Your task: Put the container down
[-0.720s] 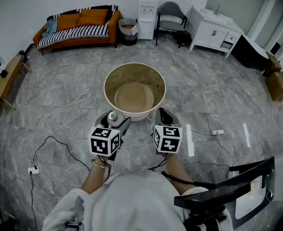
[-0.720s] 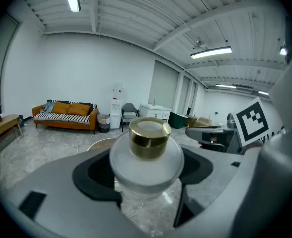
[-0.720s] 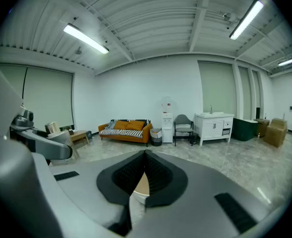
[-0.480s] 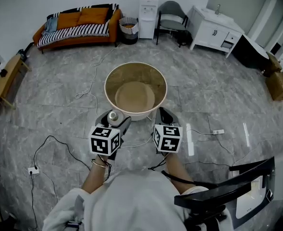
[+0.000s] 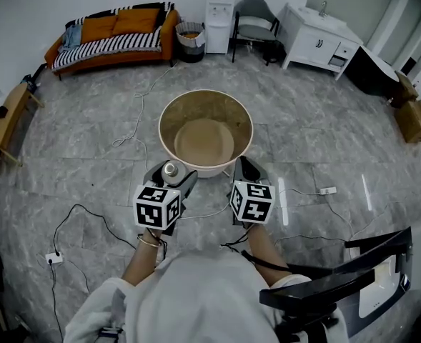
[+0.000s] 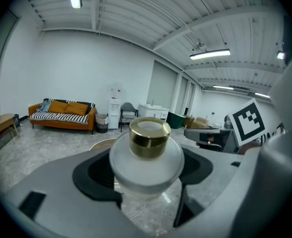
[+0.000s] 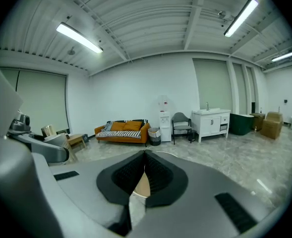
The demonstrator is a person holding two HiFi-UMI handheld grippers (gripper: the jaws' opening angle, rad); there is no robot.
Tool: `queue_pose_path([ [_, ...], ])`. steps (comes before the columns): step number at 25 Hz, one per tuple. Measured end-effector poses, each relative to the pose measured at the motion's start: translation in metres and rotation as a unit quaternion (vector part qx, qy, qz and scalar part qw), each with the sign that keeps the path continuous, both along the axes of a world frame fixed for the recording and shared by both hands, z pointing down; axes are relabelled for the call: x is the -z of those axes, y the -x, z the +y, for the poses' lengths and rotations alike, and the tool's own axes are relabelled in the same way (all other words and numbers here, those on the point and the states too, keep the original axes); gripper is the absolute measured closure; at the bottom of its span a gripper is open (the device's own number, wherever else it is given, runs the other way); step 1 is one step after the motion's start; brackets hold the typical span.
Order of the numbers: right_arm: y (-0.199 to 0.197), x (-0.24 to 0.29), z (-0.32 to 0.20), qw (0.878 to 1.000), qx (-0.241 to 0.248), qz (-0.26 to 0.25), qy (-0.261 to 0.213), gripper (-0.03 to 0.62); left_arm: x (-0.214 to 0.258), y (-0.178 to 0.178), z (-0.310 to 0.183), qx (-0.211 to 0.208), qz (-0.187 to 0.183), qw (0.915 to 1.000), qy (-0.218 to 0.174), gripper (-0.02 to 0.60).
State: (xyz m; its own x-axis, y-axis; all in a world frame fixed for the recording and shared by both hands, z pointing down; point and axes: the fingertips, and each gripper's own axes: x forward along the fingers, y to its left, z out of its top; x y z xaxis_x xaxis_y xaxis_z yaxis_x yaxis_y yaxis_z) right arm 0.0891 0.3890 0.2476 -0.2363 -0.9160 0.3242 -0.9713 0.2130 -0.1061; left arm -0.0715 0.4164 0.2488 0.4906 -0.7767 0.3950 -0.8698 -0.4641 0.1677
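While held upright, frosted gold-capped container [image 5: 170, 168] clamped between jaws of left gripper [image 5: 171, 175]. At 3 o'clock, right gripper [image 5: 244, 168] — jaws pressed together, empty. At 12 o'clock, tan basin [image 5: 196, 106].

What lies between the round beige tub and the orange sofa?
Only grey floor, crossed by a loose white cable, lies between the tub and the sofa. The head view shows it.
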Motion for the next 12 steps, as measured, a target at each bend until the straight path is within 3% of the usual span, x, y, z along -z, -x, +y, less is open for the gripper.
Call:
queue_pose_path([
  [12,-0.006,-0.021,-0.018,0.999,-0.024,0.002,0.031,0.571,-0.012,0.014,-0.034,-0.001,0.002,0.9999,0.016,0.238],
])
